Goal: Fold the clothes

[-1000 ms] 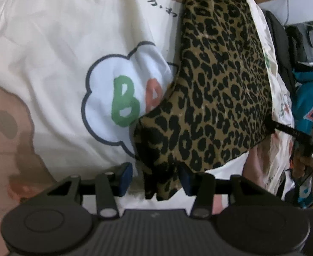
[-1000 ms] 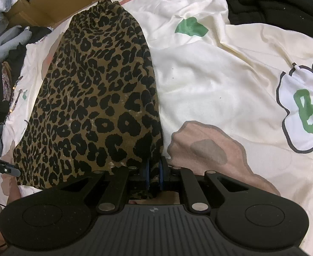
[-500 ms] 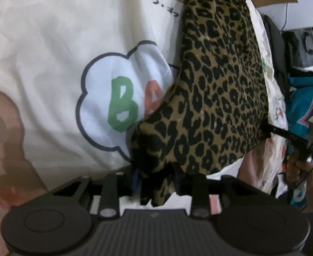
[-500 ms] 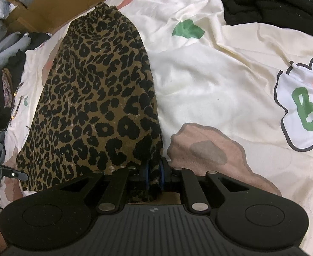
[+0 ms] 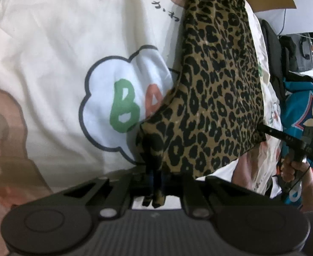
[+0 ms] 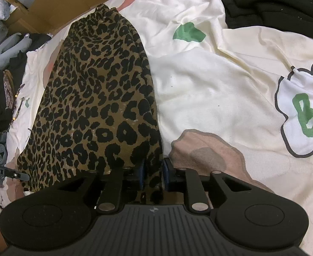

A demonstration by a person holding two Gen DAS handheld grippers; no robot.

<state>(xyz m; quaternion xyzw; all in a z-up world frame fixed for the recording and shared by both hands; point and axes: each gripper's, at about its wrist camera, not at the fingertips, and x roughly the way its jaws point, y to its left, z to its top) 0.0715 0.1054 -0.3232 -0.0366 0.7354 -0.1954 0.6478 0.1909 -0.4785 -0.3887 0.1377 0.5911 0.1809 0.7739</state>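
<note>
Since the earlier frames, the left gripper point(image 5: 155, 183) has been closed onto the near left corner of the leopard-print garment point(image 5: 216, 98); its jaws, then spread on either side of the cloth, are now pressed together with the hem pinched between them. At the right gripper point(image 6: 153, 173) the jaws were tight on the near right corner before and are now opening; cloth still lies between the blue pads point(image 6: 166, 170), though a gap shows beside it.

The garment is spread lengthwise on the cream printed sheet point(image 6: 209, 89), its narrow end at the far side near a cardboard box point(image 6: 56, 2) and its wide hem at the near side, between the two grippers. In the left view the right gripper's tip is seen at the hem's right corner, held by a hand point(image 5: 294, 168).

The step in hand is judged to be a re-grip of the near hem before a fold. It would be done well if the left pinch is kept firm while the right corner is let go, so that the hem is not dragged askew, and if only the garment, not the sheet beneath, is caught.
</note>
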